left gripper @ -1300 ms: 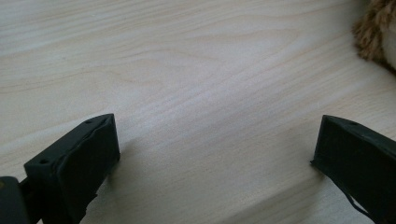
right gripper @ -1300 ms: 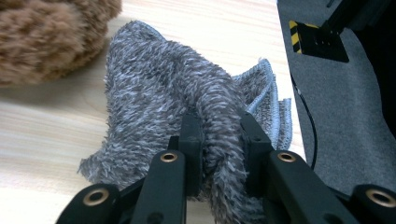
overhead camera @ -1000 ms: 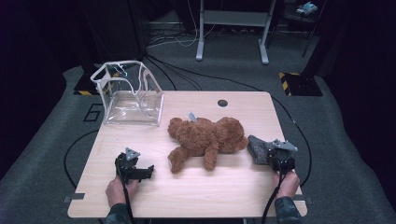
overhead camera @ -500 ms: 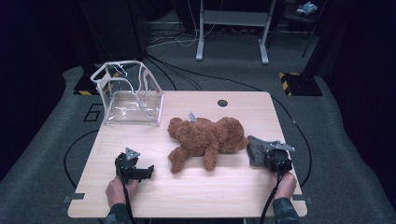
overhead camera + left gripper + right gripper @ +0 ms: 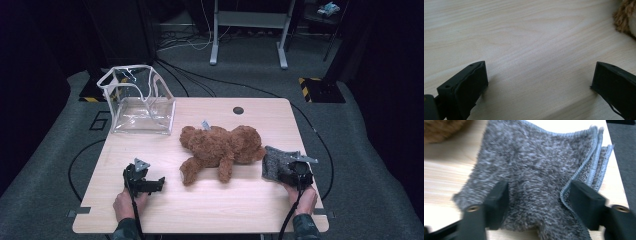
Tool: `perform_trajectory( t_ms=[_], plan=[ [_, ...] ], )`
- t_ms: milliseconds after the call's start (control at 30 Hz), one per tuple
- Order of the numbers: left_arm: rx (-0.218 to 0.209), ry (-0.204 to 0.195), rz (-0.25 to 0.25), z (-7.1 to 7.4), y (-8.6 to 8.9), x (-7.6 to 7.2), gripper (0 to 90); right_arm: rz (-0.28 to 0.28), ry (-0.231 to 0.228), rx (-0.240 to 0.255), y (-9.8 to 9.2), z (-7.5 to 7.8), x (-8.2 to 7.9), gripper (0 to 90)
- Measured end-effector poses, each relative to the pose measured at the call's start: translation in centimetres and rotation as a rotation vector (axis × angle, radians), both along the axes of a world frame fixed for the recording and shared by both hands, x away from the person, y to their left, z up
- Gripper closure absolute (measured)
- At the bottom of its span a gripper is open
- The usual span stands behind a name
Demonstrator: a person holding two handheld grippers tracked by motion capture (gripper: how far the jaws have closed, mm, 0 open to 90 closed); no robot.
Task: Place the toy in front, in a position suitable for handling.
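A brown teddy bear lies on the wooden table; its fur edges into both gripper views. A folded grey fuzzy cloth with a pale blue hem lies by the bear's right side. My right gripper sits at the cloth's near edge. Its jaws have just been opening and now stand apart, with the cloth lying loose between them. My left gripper rests open over bare wood, left of the bear, with nothing between its jaws.
A clear plastic bag with white trim stands open at the table's far left corner. A round cable hole sits near the far edge. Dark carpet and a metal stand lie beyond the table.
The right hand has shifted very slightly toward the near edge at the cloth. The left hand, the bear and the bag have stayed where they were.
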State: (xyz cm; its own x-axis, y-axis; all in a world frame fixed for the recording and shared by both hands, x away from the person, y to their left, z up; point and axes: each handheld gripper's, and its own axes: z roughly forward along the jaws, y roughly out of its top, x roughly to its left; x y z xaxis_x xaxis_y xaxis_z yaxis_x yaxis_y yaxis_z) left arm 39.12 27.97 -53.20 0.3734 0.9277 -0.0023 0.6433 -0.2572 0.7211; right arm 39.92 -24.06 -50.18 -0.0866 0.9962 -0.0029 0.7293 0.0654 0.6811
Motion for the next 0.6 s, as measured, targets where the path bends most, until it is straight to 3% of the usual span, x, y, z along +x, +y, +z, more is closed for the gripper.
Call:
perform_trajectory(
  t_ms=[200, 433, 600],
  plan=[
    [0.002, -0.002, -0.002, 0.0, 0.0, 0.0, 0.0, 0.093, -0.031, 0.033, -0.3, 1.4, -0.8, 18.1],
    [0.001, -0.001, -0.004, 0.0, 0.0, 0.1, 0.0, 0.135, -0.053, 0.053, -0.7, 2.6, -1.5, 14.8],
    [0.001, -0.001, -0.002, 0.0, 0.0, 0.0, 0.0, 0.144, -0.045, 0.063, -0.9, 2.5, -1.4, 13.9]
  ],
)
